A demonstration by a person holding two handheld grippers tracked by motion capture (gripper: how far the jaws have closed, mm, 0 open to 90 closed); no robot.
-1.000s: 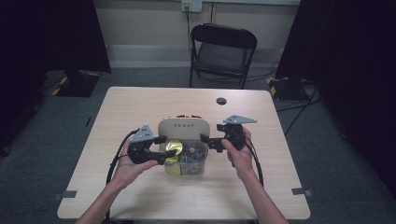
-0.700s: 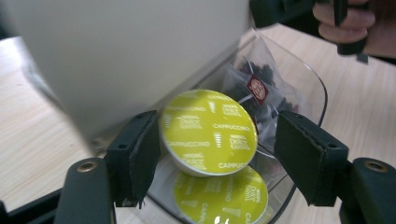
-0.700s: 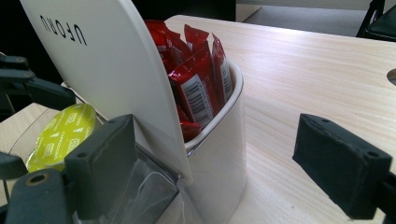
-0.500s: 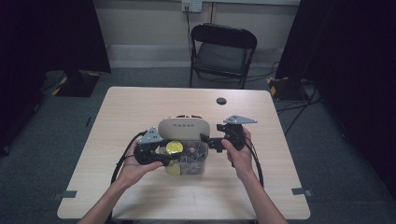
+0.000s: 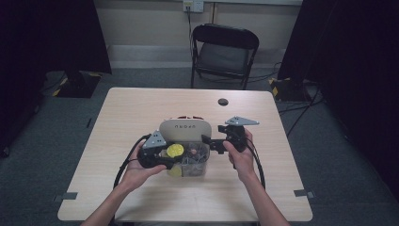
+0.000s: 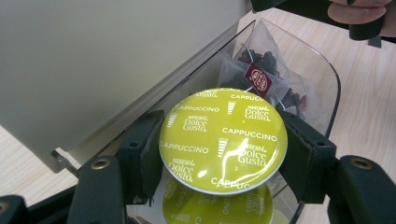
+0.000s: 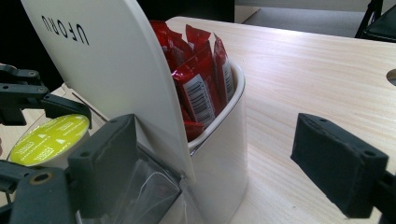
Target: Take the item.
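Lime-green foil tops the coffee capsule (image 6: 223, 139), a small rigid plastic pod printed with "Cappuccino" that sits clamped between the two black pads of the left tongs (image 6: 223, 154), just above the clear plastic drawer (image 6: 322, 88) of the white organiser (image 5: 184, 131) near the middle of the worktop (image 5: 117, 117). I judge the capsule light and stiff at its rim, but its foil lid is thin and easily dented, and its smooth tapered wall could slip; the pads hold it by the rim on opposite sides, which looks like the safest place. A second green capsule (image 6: 219, 205) lies below it in the drawer, beside a see-through tea bag (image 6: 261, 77) with a red tag. The left tongs have just been closing and now grip the capsule firmly, with the pads pressing its edge. The right tongs (image 7: 229, 163) stand wide apart and grasp nothing (one pad rests against the organiser's raised white lid (image 7: 107, 70), the other hangs free over the bare wood). Behind that lid, red sachets (image 7: 201, 79) stand upright in the organiser's rear compartment. From the high view, both hands flank the organiser, the left hand (image 5: 141, 165) at the drawer and the right hand (image 5: 242, 157) on its far side.
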